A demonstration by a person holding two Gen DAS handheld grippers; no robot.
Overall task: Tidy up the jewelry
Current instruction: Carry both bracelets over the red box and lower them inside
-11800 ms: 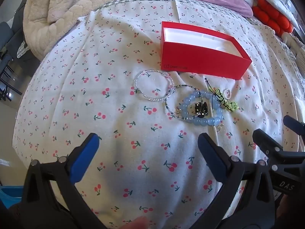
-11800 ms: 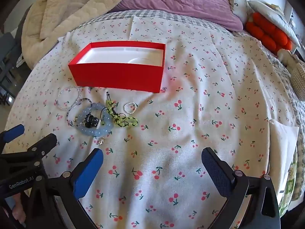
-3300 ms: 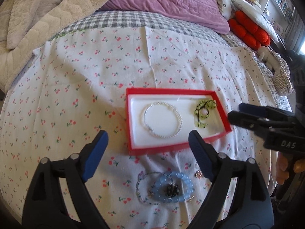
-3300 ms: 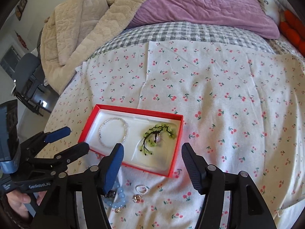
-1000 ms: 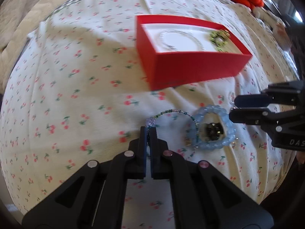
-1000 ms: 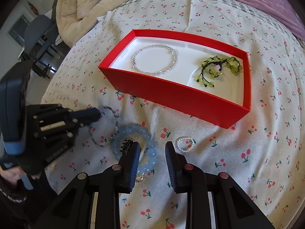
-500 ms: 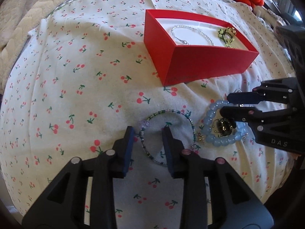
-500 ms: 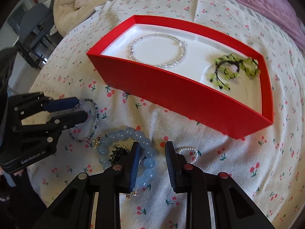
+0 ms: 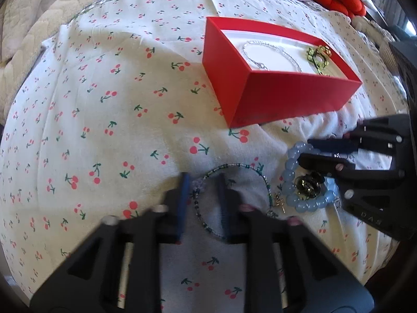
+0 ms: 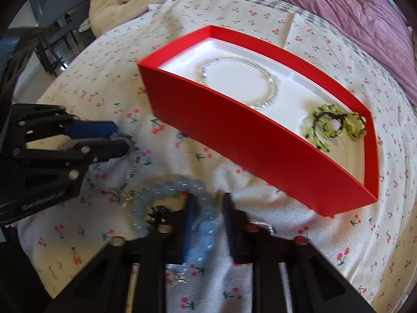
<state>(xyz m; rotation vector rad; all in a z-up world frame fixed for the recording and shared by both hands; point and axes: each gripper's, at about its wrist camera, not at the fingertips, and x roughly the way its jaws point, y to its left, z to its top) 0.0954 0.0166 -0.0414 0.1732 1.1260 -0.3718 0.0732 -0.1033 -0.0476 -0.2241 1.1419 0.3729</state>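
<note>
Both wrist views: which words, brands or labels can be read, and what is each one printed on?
"DAS": on the body of the right gripper, seen in the left wrist view.
White lettering on the body of the left gripper, in the right wrist view: too blurred to read.
Faint mark on the front wall of the red box: not legible.

The red box (image 10: 250,140) looked like matt card with a smooth white liner, and the blue bead bracelet (image 10: 200,224) appeared glossy and translucent. The cherry-print sheet (image 9: 109,120) was woven cloth with a fine ribbed texture; the fingers (image 9: 183,203) carried matt blue pads on black plastic.
</note>
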